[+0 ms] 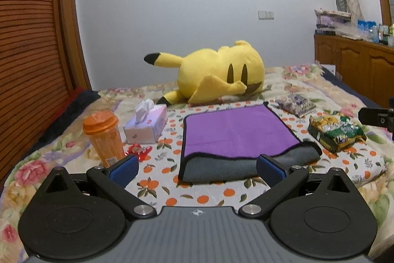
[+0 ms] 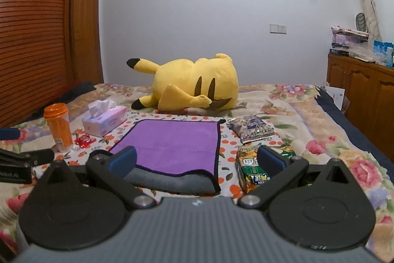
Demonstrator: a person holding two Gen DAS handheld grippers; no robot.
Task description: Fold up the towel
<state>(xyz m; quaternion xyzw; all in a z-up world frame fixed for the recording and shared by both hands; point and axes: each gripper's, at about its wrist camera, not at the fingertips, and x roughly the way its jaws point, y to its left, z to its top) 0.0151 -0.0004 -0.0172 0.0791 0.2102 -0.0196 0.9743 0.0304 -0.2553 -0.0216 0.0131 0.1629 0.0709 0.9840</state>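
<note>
Left gripper (image 1: pixel 197 170): jaws wide, nothing between the ribbed blue pads (image 1: pixel 124 168). Right gripper (image 2: pixel 196 162): jaws likewise wide and empty. One towel (image 1: pixel 231 132), plush microfibre, purple face, grey underside, black piped edge, lies folded in a rectangle on the orange-print cloth (image 1: pixel 162 166) over the floral bed (image 1: pixel 34 164); from the left jaws it sits at 12 o'clock, just beyond the pads; from the right jaws at 11 o'clock. Around it: one ribbed orange plastic bottle (image 1: pixel 104 139) at 10 o'clock, one soft tissue pack (image 1: pixel 146 126), one red crinkled wrapper (image 1: pixel 138 152), two foil snack bags (image 1: pixel 336 131) at 2 o'clock, one yellow plush toy (image 1: pixel 219 74) beyond.
</note>
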